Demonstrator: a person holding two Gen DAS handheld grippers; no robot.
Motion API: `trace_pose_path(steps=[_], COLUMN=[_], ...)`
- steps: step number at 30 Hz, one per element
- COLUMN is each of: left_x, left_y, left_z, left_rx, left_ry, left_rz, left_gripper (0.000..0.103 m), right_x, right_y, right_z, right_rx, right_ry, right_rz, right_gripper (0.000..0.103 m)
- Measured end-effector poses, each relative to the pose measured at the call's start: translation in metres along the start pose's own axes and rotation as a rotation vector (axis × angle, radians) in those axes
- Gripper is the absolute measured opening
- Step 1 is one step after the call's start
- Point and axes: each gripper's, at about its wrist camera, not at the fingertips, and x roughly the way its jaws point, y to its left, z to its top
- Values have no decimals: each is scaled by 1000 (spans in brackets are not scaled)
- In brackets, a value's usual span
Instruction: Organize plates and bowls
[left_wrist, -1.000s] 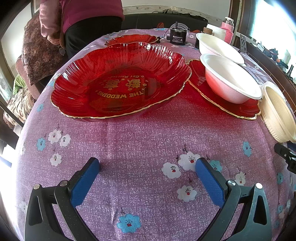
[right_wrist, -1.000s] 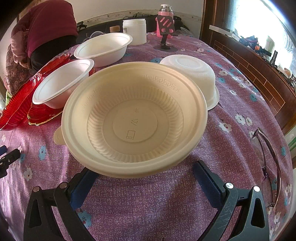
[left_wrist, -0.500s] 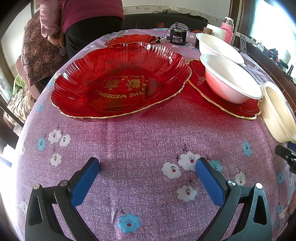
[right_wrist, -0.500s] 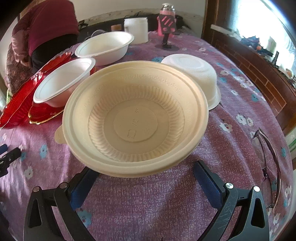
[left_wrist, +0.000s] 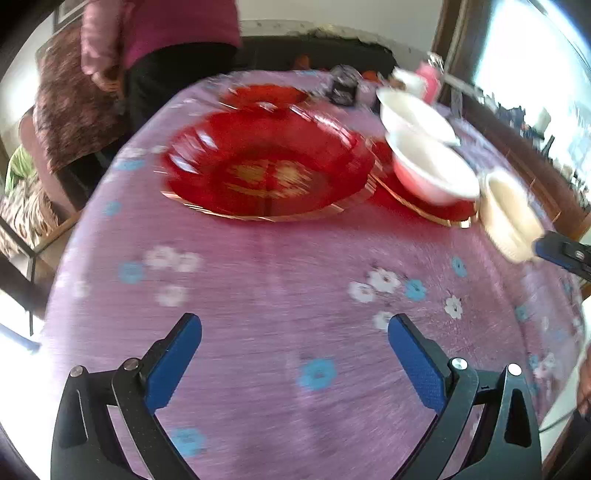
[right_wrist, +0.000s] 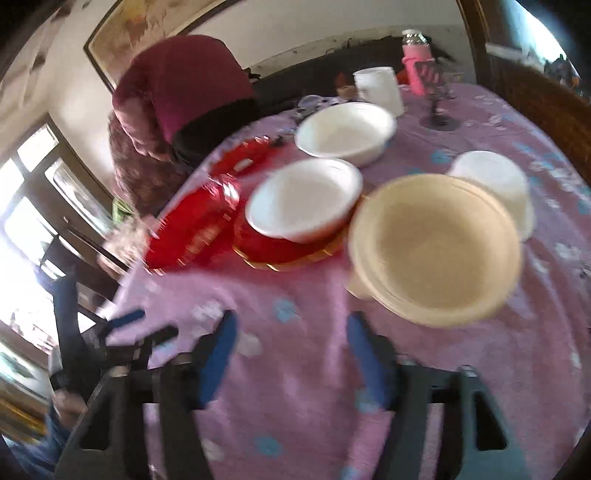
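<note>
A large red scalloped plate (left_wrist: 266, 173) lies on the purple flowered table, with a smaller red plate (left_wrist: 264, 96) behind it. A white bowl (left_wrist: 432, 173) sits on another red plate (left_wrist: 424, 210) to its right, also in the right wrist view (right_wrist: 303, 199). A second white bowl (right_wrist: 345, 131) stands behind, and an upturned white bowl (right_wrist: 491, 184) to the right. A beige bowl (right_wrist: 436, 247) stands ahead of my right gripper (right_wrist: 288, 339), which is open, empty and pulled back from it. My left gripper (left_wrist: 295, 343) is open and empty over bare cloth, short of the large plate.
A person in a maroon top (right_wrist: 184, 88) leans at the table's far left side. A white jar (right_wrist: 380, 88), a pink bottle (right_wrist: 415, 62) and a small stand (right_wrist: 439, 107) are at the back. A wooden edge (right_wrist: 546, 107) runs along the right.
Both views are now blurred by motion. My right gripper has pulled back and swung left, so the beige bowl now lies ahead to the right. My left gripper has drawn back from the red plate.
</note>
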Motion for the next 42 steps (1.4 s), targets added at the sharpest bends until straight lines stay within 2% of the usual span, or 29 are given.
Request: trace_pose_path(steps=[2, 3, 4, 5, 7, 8, 11, 13, 16, 18, 21, 23, 25, 26, 27, 30, 33, 42], left_x=[-15, -20, -22, -22, -13, -4, 22, 32, 49, 59, 69, 76, 84, 88, 93, 101, 99, 75], left_y=[27, 38, 54, 63, 83, 94, 116, 120, 121, 125, 129, 132, 134, 133, 132, 127, 119, 123], left_z=[9, 14, 24, 31, 48, 58, 79, 89, 102, 109, 114, 116, 120, 122, 124, 126, 126, 108], left_rx=[-37, -51, -72, -84, -129, -157, -221, -231, -237, -252, -252, -262, -266, -266, -263, -256, -226, -242], left_ry=[-36, -49, -59, -58, -36, -12, 48, 56, 68, 82, 85, 91, 100, 103, 109, 119, 103, 78], left_rz=[19, 42, 67, 72, 69, 54, 11, -34, -19, -33, -42, -54, -72, -71, -74, -101, -69, -56], left_gripper=[101, 97, 90, 87, 68, 65, 64, 64, 59, 56, 54, 49, 39, 36, 28, 13, 12, 12], right_x=[10, 18, 28, 35, 56, 70, 97, 112, 131, 143, 155, 162, 173, 177, 183, 194, 194, 184], right_y=[12, 21, 29, 35, 45, 50, 55, 54, 52, 49, 50, 53, 55, 55, 55, 53, 54, 65], right_z=[14, 22, 31, 38, 54, 63, 80, 91, 104, 110, 114, 118, 122, 123, 124, 123, 118, 101], right_rx=[-2, -16, -28, -27, -15, -13, 9, 38, 36, 41, 31, 13, 1, 1, 3, 8, 0, -36], right_ry=[12, 17, 32, 43, 61, 74, 94, 114, 136, 152, 163, 159, 170, 177, 191, 212, 200, 202], right_rz=[46, 64, 81, 97, 120, 120, 115, 98, 70, 57, 49, 32, 0, -6, -16, -30, -36, -20], right_gripper=[59, 59, 59, 59, 59, 59, 59, 59, 58, 35, 32, 32, 29, 24, 17, 10, 10, 10])
